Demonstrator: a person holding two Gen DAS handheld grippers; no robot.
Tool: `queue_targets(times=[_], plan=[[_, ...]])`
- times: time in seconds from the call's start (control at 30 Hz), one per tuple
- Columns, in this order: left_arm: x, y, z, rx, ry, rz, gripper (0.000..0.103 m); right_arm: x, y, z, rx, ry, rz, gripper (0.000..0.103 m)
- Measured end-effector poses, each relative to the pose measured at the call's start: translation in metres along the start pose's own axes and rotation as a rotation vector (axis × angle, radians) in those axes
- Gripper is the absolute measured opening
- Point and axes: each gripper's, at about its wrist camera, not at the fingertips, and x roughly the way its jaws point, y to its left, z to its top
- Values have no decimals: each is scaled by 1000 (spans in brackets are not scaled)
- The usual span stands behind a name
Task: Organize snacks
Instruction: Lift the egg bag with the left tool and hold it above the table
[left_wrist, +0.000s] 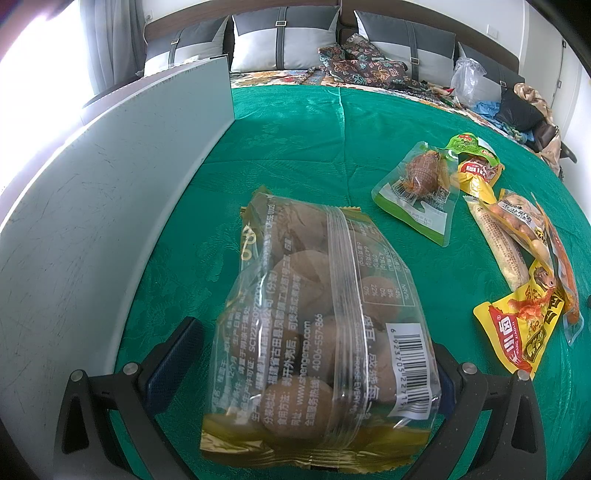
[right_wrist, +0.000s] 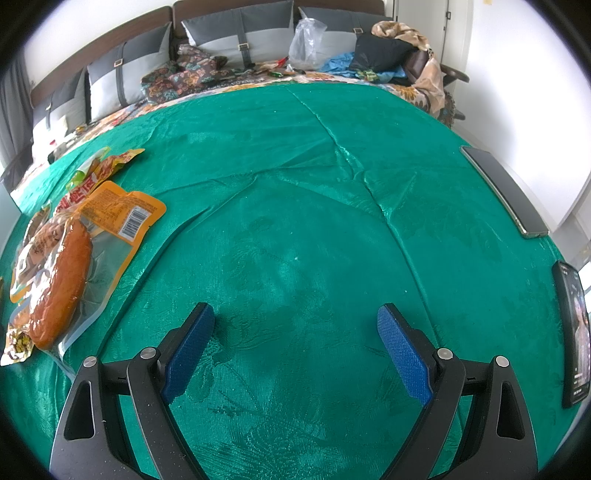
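Two views. Left wrist: the left hand-held gripper (left_wrist: 314, 354) is straddling the egg packet (left_wrist: 314, 332), whose long axis is running straight ahead on the green desk (left_wrist: 295, 147); whether the pads are pressing it, I cannot tell. Right wrist: the right hand-held gripper (right_wrist: 295, 347) is hanging wide apart, empty, the snack pile (right_wrist: 70, 258) lying far left.

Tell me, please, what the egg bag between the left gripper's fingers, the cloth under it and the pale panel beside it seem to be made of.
Egg bag: thin clear plastic film, glossy; it crinkles, glares, and the brown eggs show through.
Cloth: green woven fabric, probably a satin-like damask; it has a sheen, a faint raised floral pattern and creases.
Pale panel: rigid board, matte grey-white, possibly plastic or coated board; a straight edge and fine scuffs show.
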Motion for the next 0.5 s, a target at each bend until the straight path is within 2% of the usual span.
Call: queue_targets(times=[0.5], plan=[[1, 0, 0, -1, 0, 0, 103, 0, 0, 0, 0, 0, 0, 92]])
